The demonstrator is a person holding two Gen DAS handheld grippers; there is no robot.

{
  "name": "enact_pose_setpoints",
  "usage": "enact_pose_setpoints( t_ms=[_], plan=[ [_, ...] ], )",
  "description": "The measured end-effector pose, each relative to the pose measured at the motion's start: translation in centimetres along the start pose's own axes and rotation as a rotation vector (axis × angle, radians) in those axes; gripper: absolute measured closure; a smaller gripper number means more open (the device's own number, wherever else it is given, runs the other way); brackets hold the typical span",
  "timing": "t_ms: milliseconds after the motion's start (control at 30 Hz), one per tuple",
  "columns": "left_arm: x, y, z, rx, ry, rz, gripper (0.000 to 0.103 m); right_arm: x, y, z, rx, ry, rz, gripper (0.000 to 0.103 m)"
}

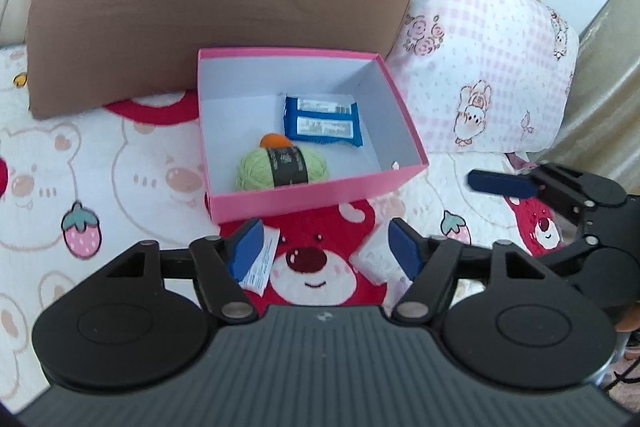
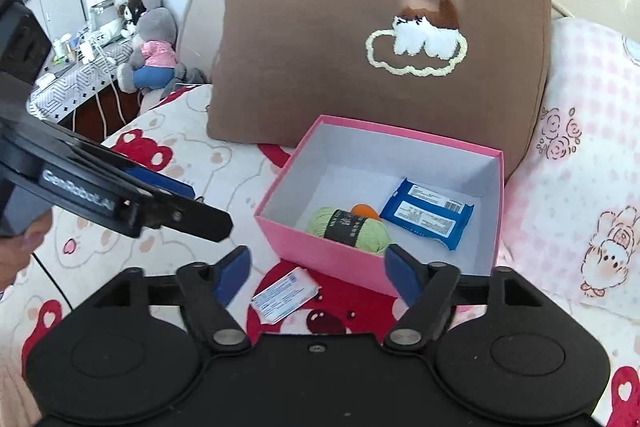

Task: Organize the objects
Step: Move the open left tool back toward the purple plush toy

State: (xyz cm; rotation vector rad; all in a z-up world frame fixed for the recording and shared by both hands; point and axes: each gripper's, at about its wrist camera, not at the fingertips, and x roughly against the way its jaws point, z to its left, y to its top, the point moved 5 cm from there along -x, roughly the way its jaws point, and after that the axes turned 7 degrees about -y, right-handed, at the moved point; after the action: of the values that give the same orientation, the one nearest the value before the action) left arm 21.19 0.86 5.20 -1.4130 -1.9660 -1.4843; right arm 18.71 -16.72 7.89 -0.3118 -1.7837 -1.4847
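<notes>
On the bed, the pink box [image 1: 320, 205] already holds green yarn [image 1: 280, 167] and a blue packet [image 1: 322, 123]. One white packet [image 2: 286, 293] lies outside it. Left gripper [image 1: 326, 247] and right gripper [image 2: 316, 271] both gape, empty.

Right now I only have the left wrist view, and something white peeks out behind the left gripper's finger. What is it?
Observer: A small white packet, lying flat on the bedspread just in front of the pink box, outside it.
Operator: Is the right gripper holding anything?
Observer: No. The right gripper is open, with nothing between its pads.
Operator: Anything off the left side of the bed?
Observer: A grey plush toy sits there, next to a cluttered side table.
</notes>
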Motion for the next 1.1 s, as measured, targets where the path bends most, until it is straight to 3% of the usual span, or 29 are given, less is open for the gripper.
enact_pose_setpoints(
  t_ms=[133,367,833,1100],
  plan=[
    [0.1,-1.2,-0.1,0.005,0.021,0.021,0.027,0.8,-0.6,0.5,0.03,-0.019,0.008,0.01],
    [1.2,-2.8,-0.6,0.004,0.025,0.016,0.005,1.7,-1.6,-0.1,0.023,-0.02,0.026,0.01],
    [3.2,-4.5,-2.7,-0.029,0.024,-0.008,0.001,4.6,-2.2,-0.7,0.046,-0.003,0.018,0.01],
    [2.5,-5.2,-4.1,-0.078,0.009,0.044,0.001,5.6,-3.6,-0.4,0.09,0.006,0.021,0.01]
  ],
)
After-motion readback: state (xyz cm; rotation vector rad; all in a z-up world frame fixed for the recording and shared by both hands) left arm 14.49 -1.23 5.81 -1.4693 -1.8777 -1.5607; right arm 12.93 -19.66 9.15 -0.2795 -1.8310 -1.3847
